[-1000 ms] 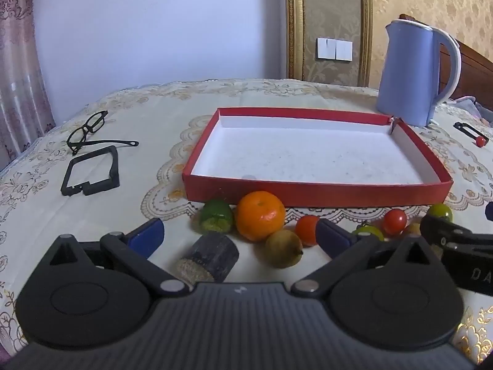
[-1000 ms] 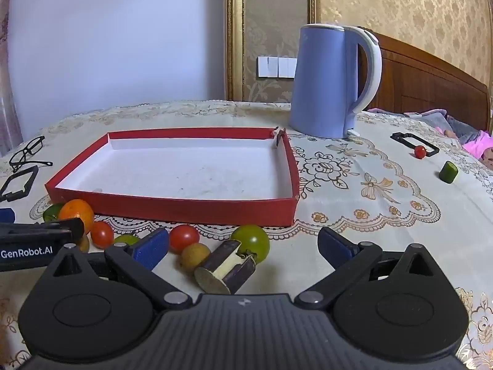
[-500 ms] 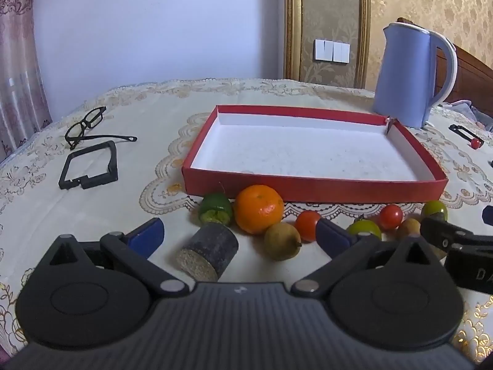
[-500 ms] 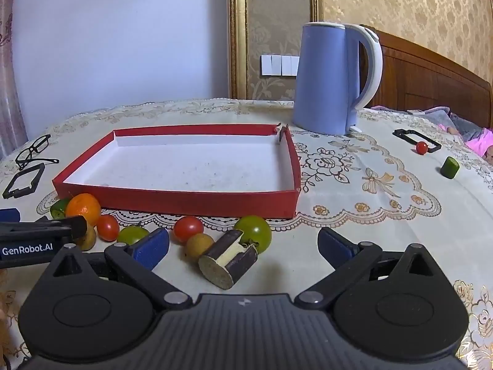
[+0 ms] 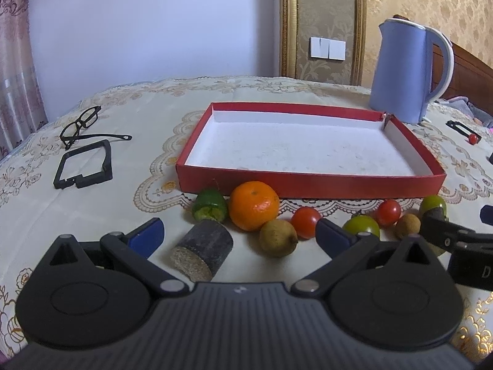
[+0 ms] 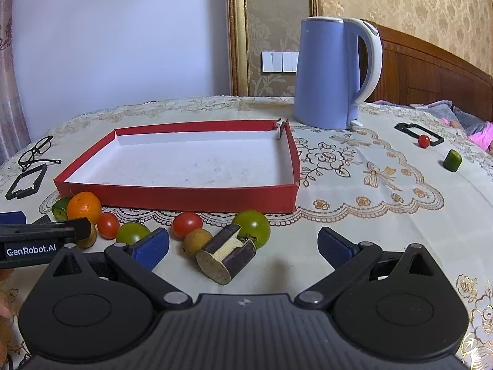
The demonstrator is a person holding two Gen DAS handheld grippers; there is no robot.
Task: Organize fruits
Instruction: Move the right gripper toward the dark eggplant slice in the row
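A shallow red tray (image 5: 308, 182) (image 6: 197, 199) with a white floor lies on the tablecloth. Along its near wall sit an orange (image 5: 254, 205) (image 6: 84, 206), a green cut fruit (image 5: 210, 208), a brown fruit (image 5: 278, 238), red tomatoes (image 5: 306, 219) (image 6: 187, 224), green tomatoes (image 5: 361, 226) (image 6: 253, 223) and a small brown longan (image 6: 197, 241). Dark cut cylinders (image 5: 201, 252) (image 6: 226, 257) lie nearest. My left gripper (image 5: 238, 236) is open above the dark cylinder and brown fruit. My right gripper (image 6: 243, 243) is open around the other cylinder.
A blue kettle (image 6: 334, 74) stands behind the tray's right corner. Glasses (image 5: 81, 125) and a black frame (image 5: 83, 165) lie at the left. A red tomato (image 6: 424, 141), another black frame (image 6: 420, 133) and a green piece (image 6: 453, 160) lie far right.
Both grippers have drawn back and risen a little from the fruit row; the tray and fruits now sit further away in both views. Both stay open.
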